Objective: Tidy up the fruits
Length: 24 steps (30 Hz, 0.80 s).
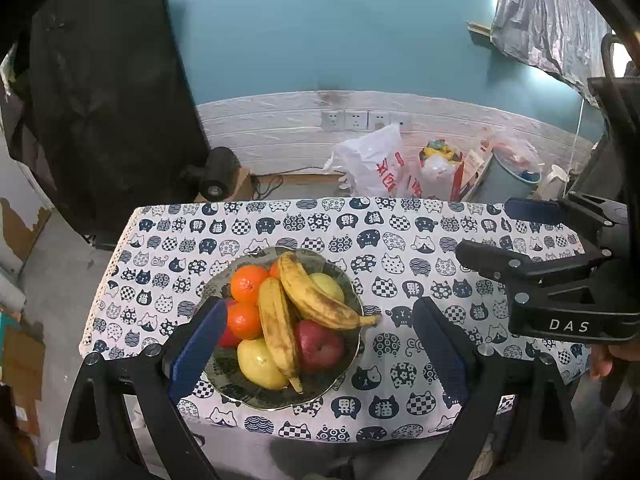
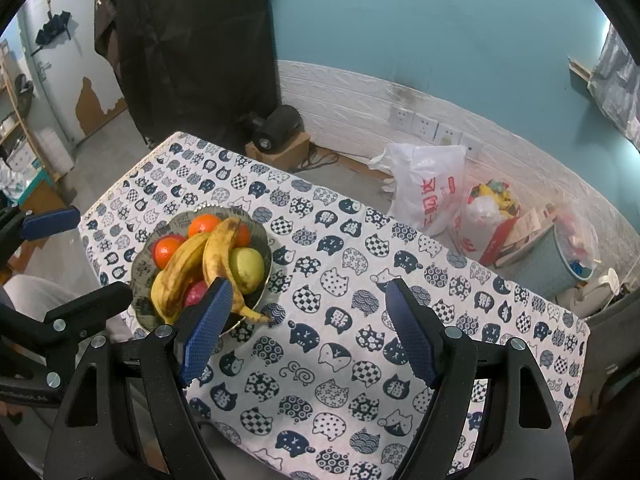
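Observation:
A dark patterned bowl (image 1: 248,396) on the cat-print tablecloth (image 1: 420,240) holds two spotted bananas (image 1: 316,296), oranges (image 1: 248,284), a red apple (image 1: 320,344) and yellow-green fruit (image 1: 258,362). My left gripper (image 1: 320,308) hangs open above the bowl with its blue pads (image 1: 200,344) apart, touching no fruit. My right gripper (image 2: 308,286) is open over bare cloth just right of the bowl (image 2: 140,268), its left pad (image 2: 208,332) in front of the bowl's edge. Each gripper shows in the other's view: the right gripper (image 1: 484,228) and the left gripper (image 2: 102,250).
Beyond the table's far edge, white and red plastic bags (image 2: 428,188) and a grey-blue bin (image 2: 568,264) stand on the floor by the wall. A black curtain (image 1: 100,100) hangs at the left, with a dark cylinder on a cardboard box (image 2: 280,148) below it.

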Tool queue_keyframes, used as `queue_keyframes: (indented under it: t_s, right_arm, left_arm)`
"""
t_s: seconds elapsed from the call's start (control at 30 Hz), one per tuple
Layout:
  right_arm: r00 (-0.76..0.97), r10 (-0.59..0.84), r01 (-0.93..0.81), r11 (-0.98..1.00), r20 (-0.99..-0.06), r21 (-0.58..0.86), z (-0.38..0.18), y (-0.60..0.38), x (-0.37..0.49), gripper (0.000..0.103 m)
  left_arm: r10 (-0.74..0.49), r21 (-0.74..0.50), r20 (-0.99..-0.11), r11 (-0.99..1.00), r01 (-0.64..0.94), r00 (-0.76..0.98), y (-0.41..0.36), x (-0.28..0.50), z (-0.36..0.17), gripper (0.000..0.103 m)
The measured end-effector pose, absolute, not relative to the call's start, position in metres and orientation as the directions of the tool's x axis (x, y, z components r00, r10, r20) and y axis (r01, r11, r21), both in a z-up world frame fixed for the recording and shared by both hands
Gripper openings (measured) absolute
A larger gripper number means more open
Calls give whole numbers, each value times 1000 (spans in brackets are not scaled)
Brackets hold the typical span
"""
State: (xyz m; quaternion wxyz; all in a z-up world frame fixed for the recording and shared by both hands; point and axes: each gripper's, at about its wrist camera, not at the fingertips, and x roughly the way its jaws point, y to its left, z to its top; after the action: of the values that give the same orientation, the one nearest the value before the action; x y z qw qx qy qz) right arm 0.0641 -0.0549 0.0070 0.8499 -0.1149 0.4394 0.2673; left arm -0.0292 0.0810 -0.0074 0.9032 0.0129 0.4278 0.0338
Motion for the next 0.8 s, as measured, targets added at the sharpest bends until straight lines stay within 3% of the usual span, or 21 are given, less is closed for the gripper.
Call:
queue_keyframes:
  t_s: [0.8]
  right_arm:
    - [470, 353, -555, 831, -809, 40, 7, -53, 64, 78]
  left_arm:
    - [75, 41, -799, 997, -70, 597, 83, -28, -13, 95]
